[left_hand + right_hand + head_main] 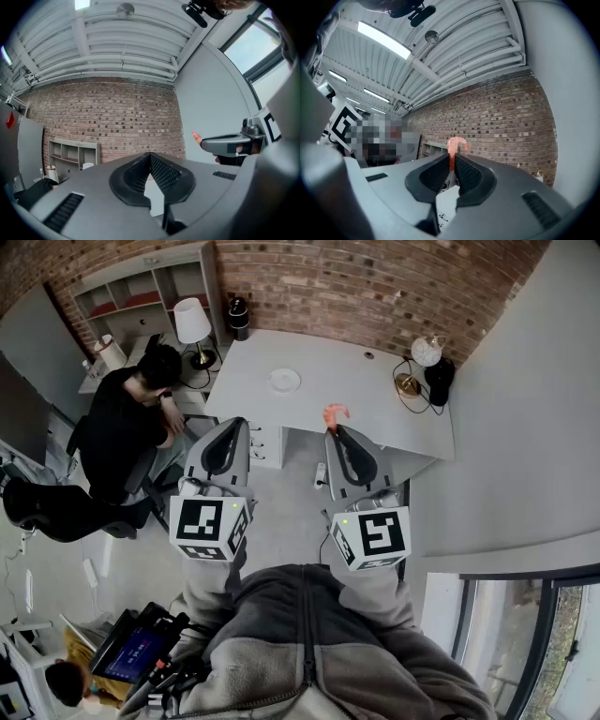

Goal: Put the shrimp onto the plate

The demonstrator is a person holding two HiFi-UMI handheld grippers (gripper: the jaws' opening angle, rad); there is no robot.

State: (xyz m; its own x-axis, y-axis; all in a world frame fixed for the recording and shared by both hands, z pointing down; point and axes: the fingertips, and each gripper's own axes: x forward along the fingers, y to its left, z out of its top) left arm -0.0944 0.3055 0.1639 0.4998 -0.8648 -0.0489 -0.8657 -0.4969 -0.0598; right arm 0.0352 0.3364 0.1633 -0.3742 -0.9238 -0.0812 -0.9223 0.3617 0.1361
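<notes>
A pink curled shrimp (335, 414) (455, 146) sticks out from between the jaws of my right gripper (332, 430) (452, 164), which is shut on it, held up high and well short of the white desk. The small white plate (284, 381) lies on that desk (375, 399), far ahead and left of the shrimp. My left gripper (242, 424) (150, 159) is shut with nothing in it, raised beside the right one. In the left gripper view the shrimp's tip (195, 137) shows past the right gripper's jaw.
Two lamps, one with a white shade (193, 324) and one with a round globe (424, 354), stand at the desk's ends. A person in black (131, 423) sits at the left beside a shelf unit (141, 296). A brick wall (375, 287) backs the desk.
</notes>
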